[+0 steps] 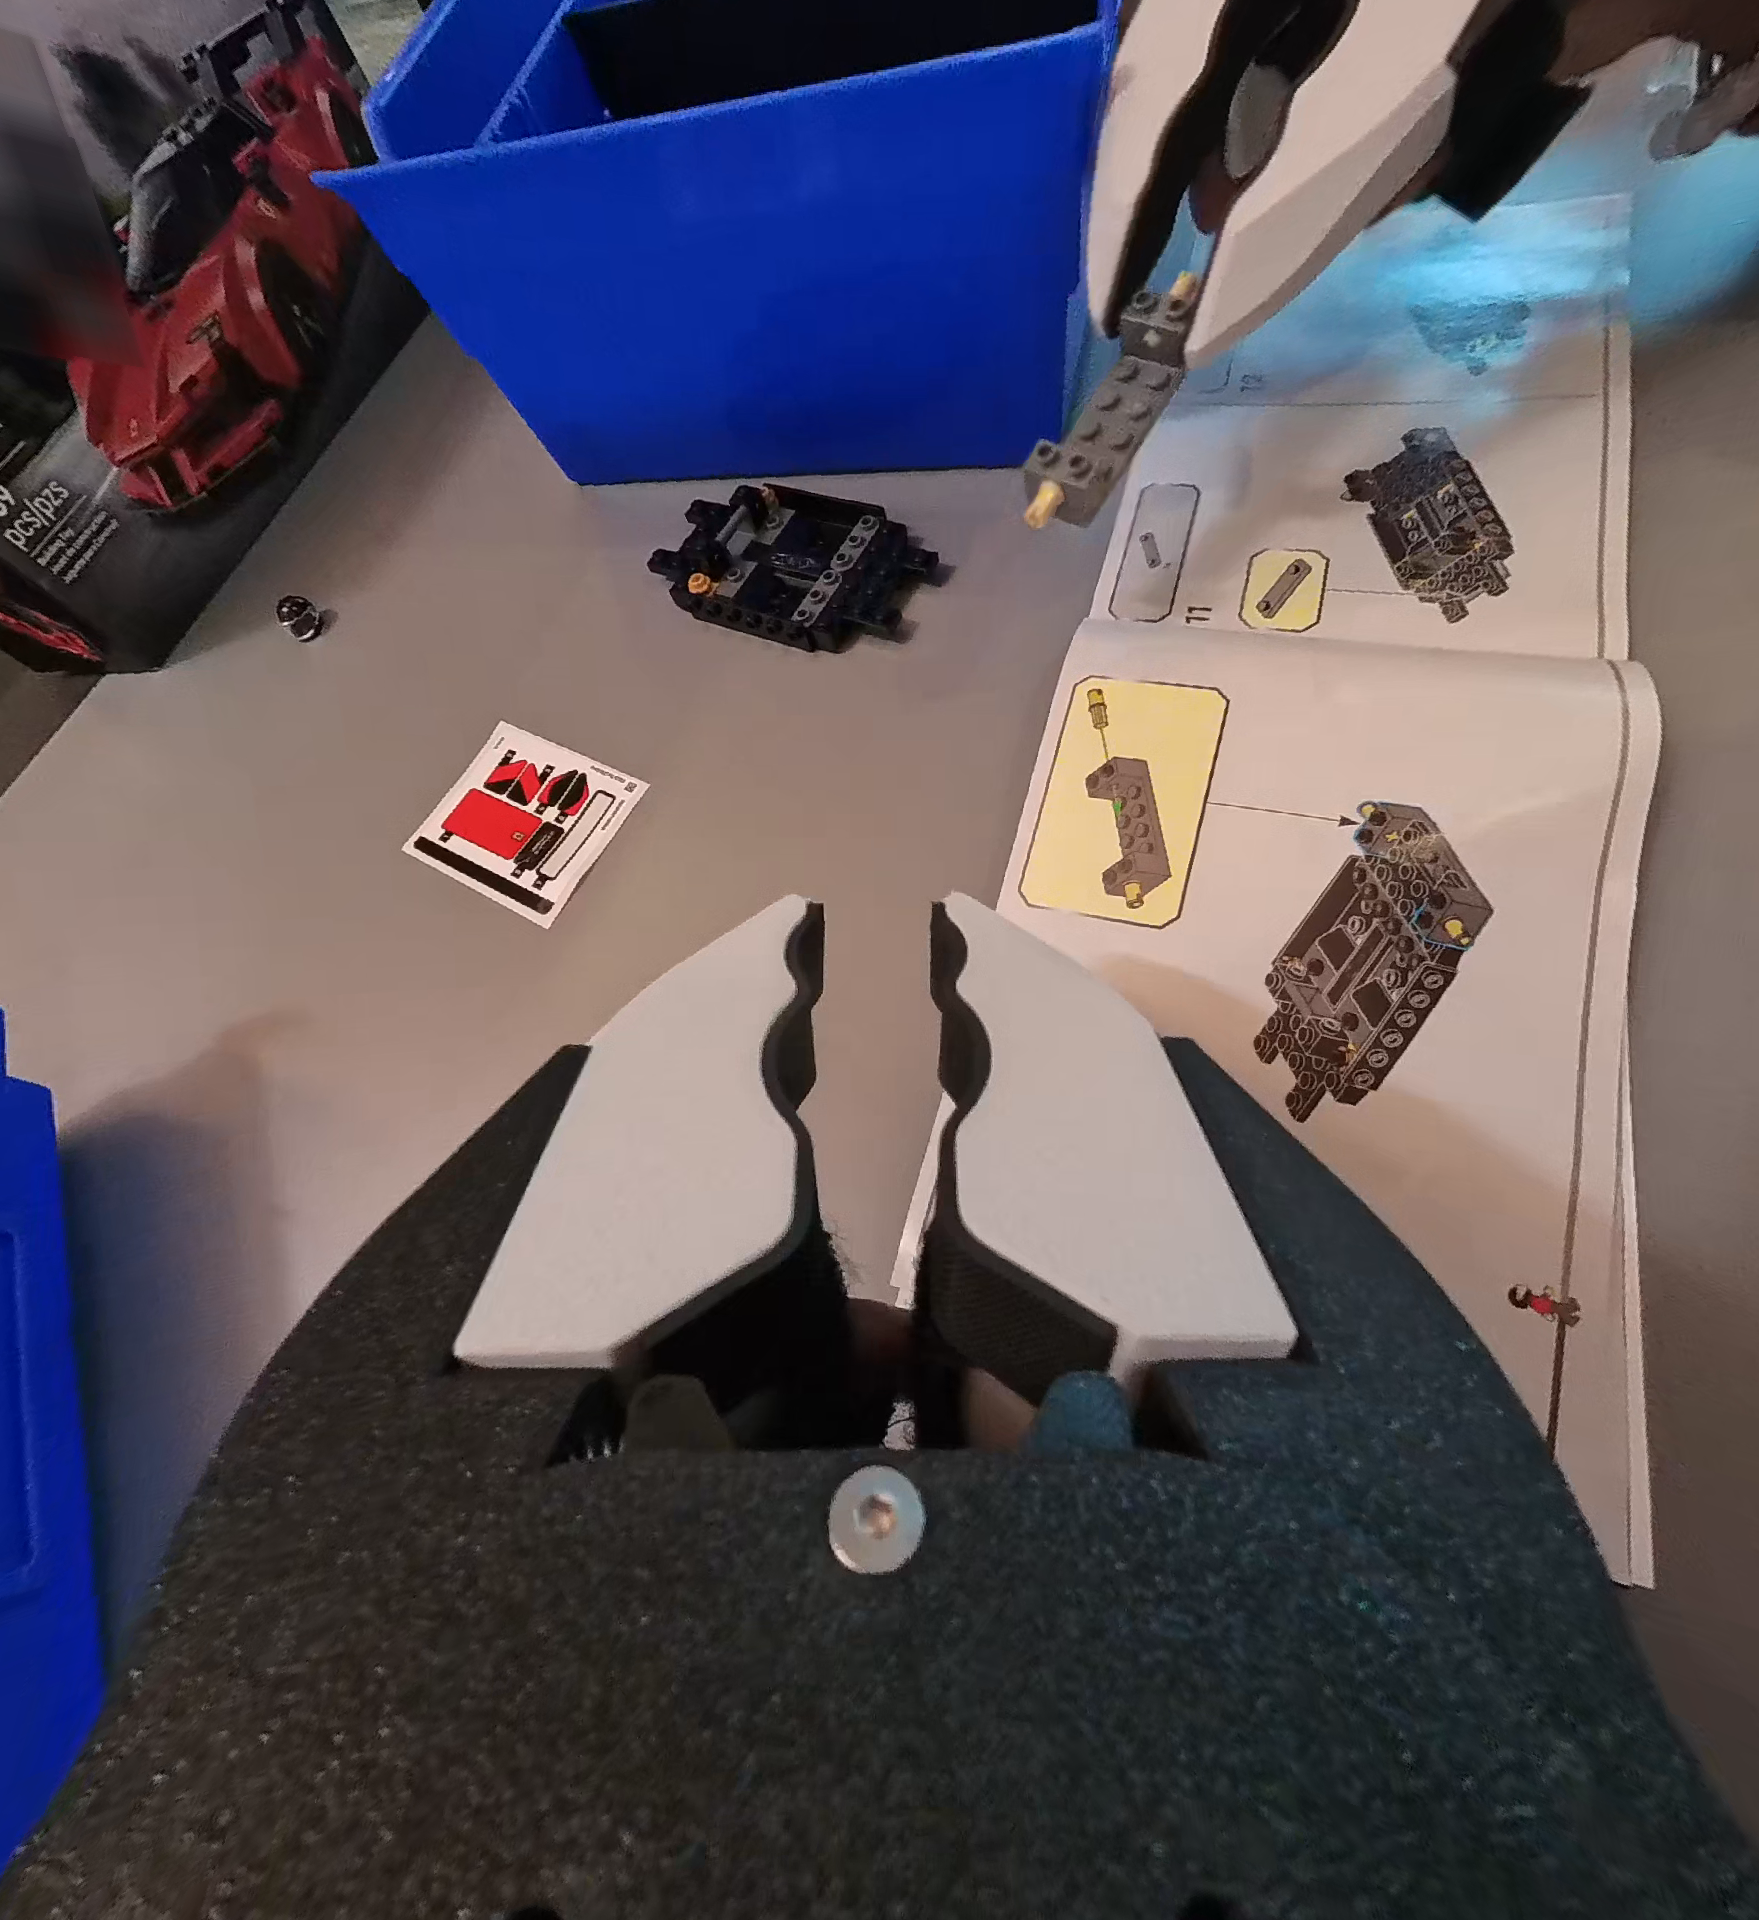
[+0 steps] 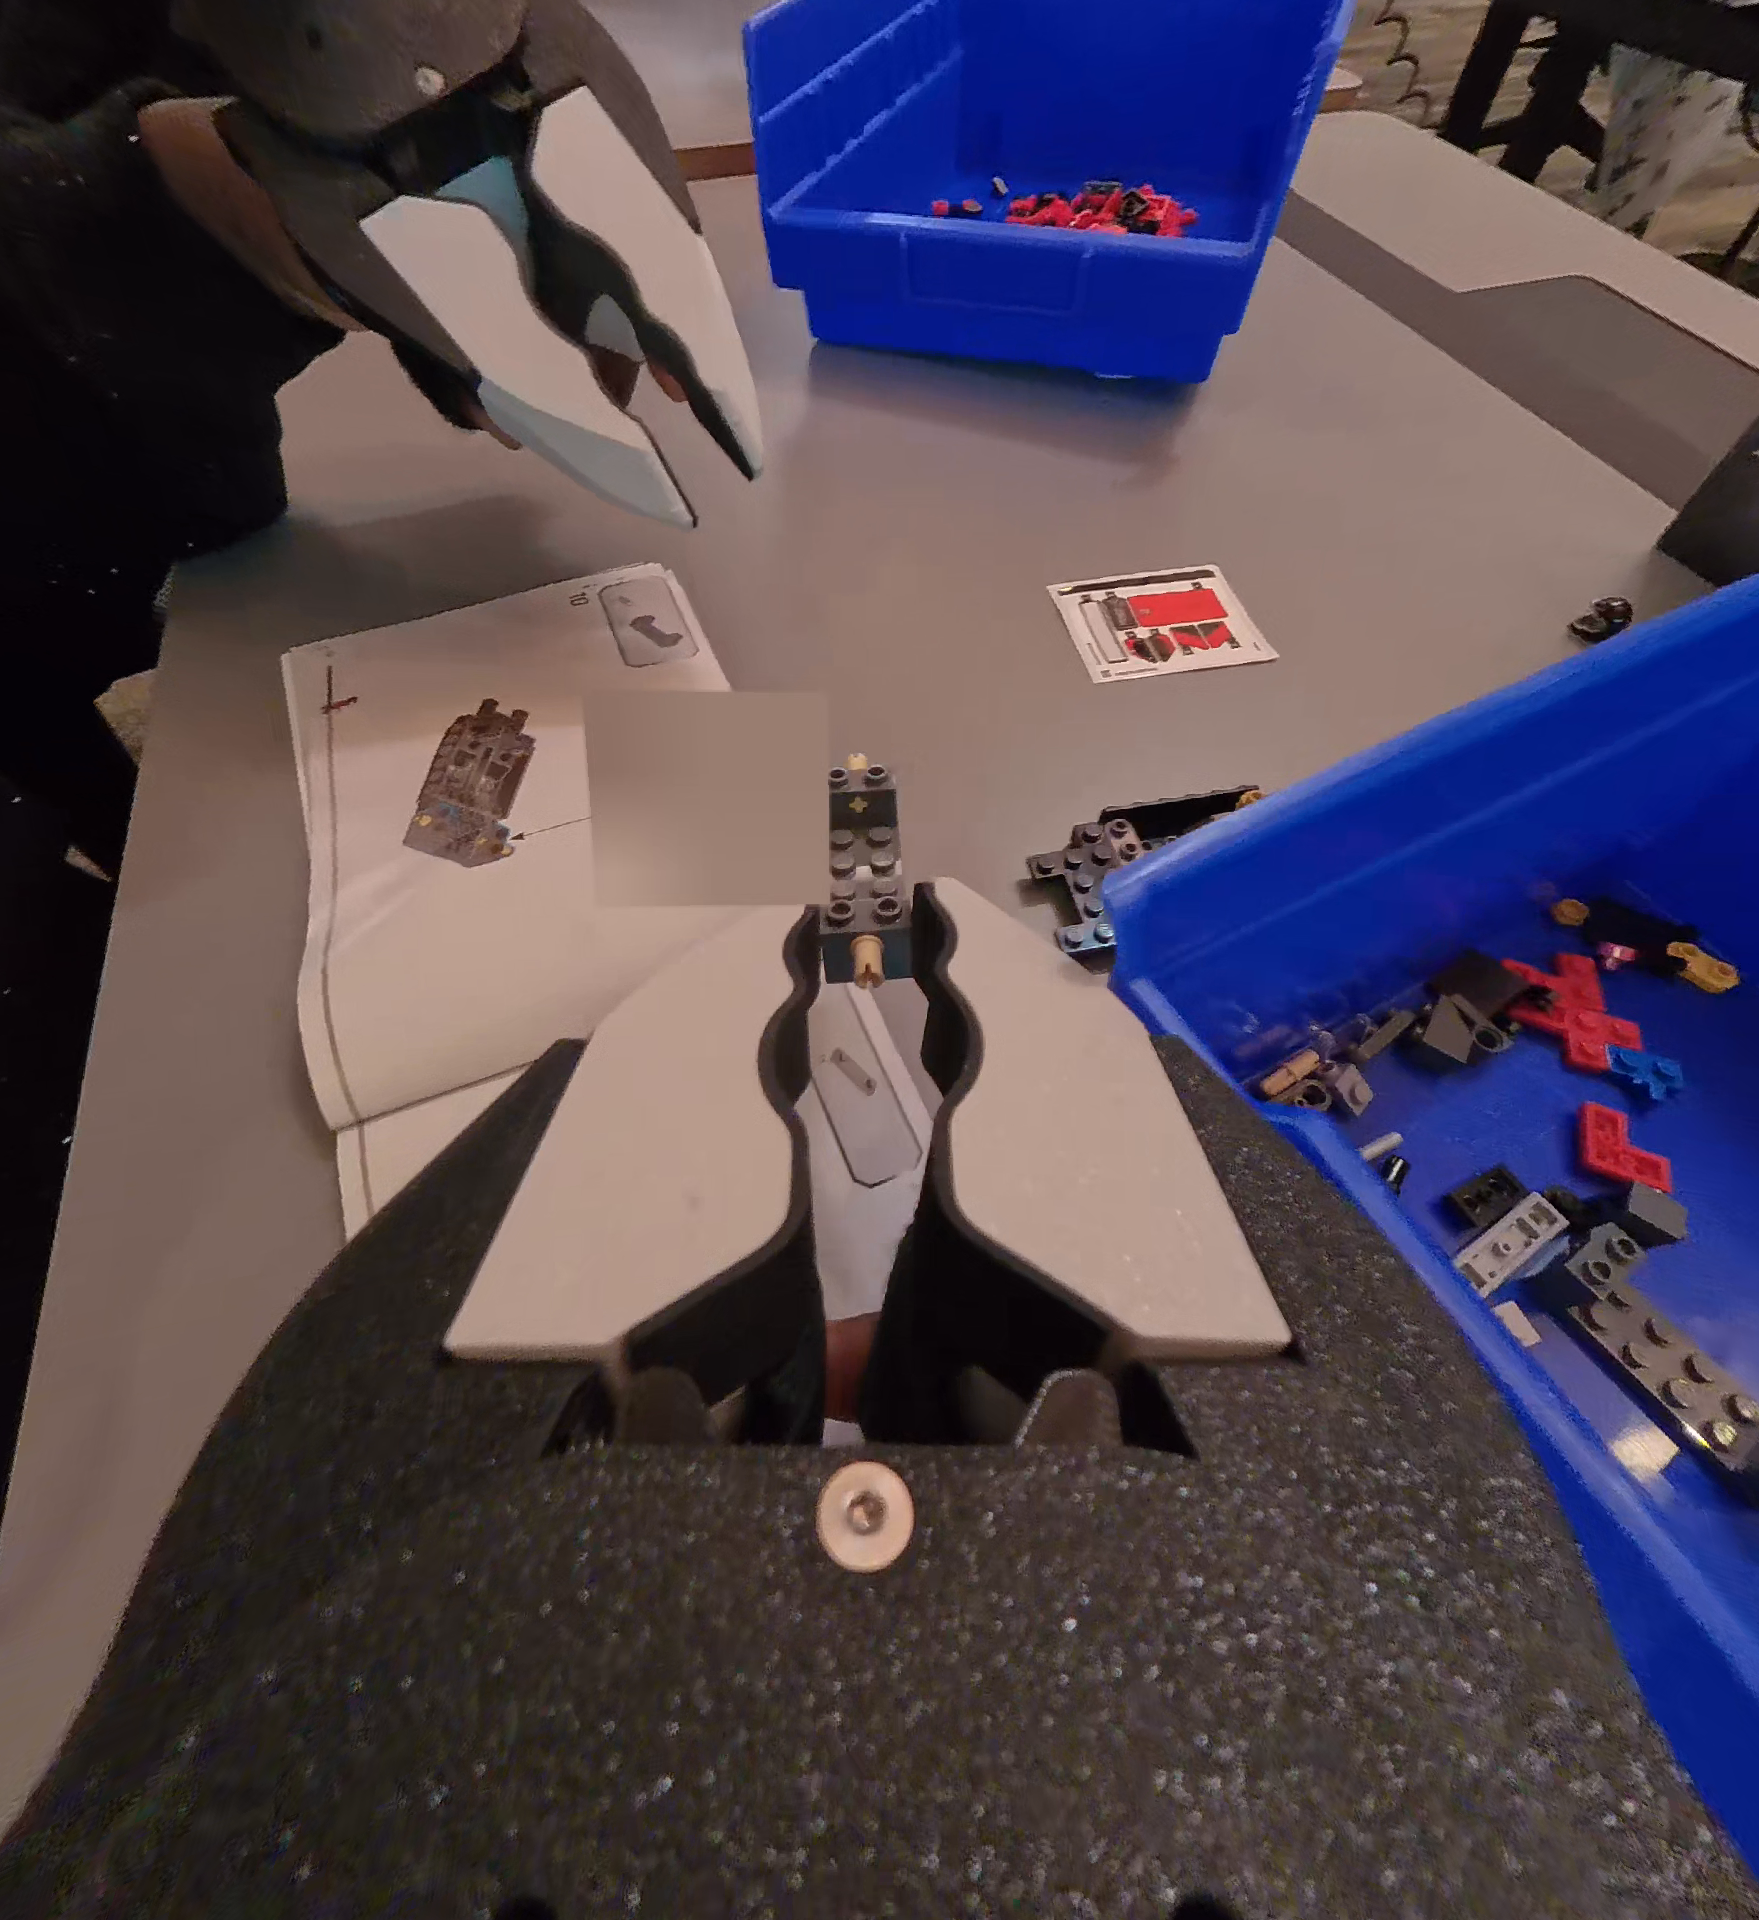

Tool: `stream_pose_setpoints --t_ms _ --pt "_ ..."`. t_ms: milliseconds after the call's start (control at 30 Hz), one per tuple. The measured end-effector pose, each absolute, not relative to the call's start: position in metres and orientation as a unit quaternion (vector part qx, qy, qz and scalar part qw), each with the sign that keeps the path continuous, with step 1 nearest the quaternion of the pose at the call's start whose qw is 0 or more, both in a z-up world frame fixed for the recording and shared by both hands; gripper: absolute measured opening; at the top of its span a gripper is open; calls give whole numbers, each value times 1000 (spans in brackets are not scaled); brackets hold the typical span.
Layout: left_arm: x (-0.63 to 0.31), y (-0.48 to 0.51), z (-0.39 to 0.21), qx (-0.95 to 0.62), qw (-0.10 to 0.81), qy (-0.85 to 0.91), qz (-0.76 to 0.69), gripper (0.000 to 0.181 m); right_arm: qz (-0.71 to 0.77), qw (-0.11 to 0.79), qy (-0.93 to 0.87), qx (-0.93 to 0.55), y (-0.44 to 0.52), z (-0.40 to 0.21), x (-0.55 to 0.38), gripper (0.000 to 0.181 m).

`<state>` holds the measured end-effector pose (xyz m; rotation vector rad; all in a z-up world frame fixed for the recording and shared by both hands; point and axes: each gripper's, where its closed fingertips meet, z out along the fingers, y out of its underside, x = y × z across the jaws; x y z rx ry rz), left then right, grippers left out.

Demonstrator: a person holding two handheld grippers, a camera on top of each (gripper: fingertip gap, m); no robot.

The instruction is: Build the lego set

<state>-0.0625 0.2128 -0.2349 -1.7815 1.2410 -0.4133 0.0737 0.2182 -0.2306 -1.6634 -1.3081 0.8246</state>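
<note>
My right gripper is shut on one end of a long dark grey brick with tan pins at both ends. It holds the brick in the air over the open instruction booklet. In the left wrist view this gripper hangs at the top right with the brick pointing down-left. A black chassis assembly lies on the grey table in front of a blue bin. My left gripper is open and empty above the table, and it also shows in the right wrist view.
The near blue bin holds several loose pieces and hides part of the chassis. A second bin holds red pieces. A sticker sheet, a small dark piece and the set's box are on the table. Across from one pair of fingers to the other is roughly 15 cm.
</note>
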Motion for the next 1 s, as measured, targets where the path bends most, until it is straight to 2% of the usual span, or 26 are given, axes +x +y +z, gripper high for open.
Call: stream_pose_setpoints --t_ms 867,933,1000 --pt "-70 217 -238 -730 445 494 -159 19 317 254 -659 -633 176 -278 111 18" --pt "-72 216 -239 -730 443 496 -156 19 301 247 -660 -642 178 -282 115 34" --pt "-75 216 -239 -732 440 498 -153 19 296 242 -660 -647 178 -283 117 42"
